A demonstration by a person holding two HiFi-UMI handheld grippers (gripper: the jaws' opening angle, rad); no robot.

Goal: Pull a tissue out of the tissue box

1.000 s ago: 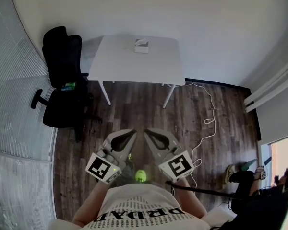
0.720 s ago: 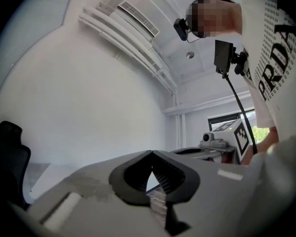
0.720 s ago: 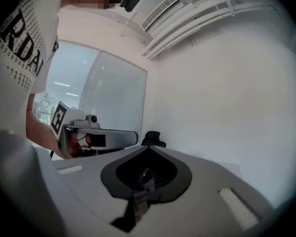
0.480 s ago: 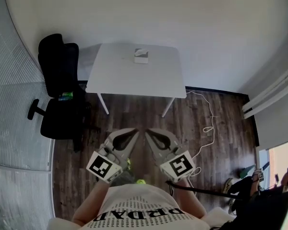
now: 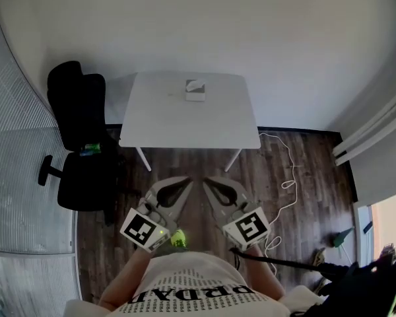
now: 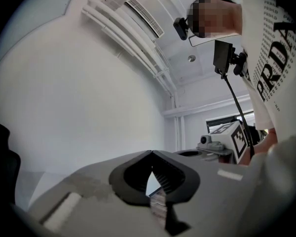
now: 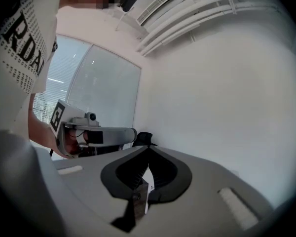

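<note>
We are standing back from the white table (image 5: 185,121) and holding both grippers low in front of us over the dark wood floor (image 5: 185,160), well apart from the table's near edge. The left gripper (image 5: 188,181) is pointing toward the table with its jaws closed, tips meeting. In the left gripper view (image 6: 151,152) we are seeing only a thin sliver of light behind the touching tips and nothing between the pads. The right gripper (image 5: 206,181) is lying just beside it, angled inward so the two tips are nearly facing each other. Its jaws are pressed together as well, and the right gripper view (image 7: 148,146) is showing them empty. Each gripper is appearing at the edge of the other's view.

The tissue box (image 5: 195,91) is sitting on the table close to the far edge, about midway between the two far corners, with the wall (image 5: 198,25) behind it. It is too small in the head view for us to tell how much tissue is showing at its top. Neither gripper is touching it.

A black office chair (image 5: 79,134) is standing just beside the table's left edge. A white cable (image 5: 287,177) is trailing across the floor beyond the table's right near corner.
</note>
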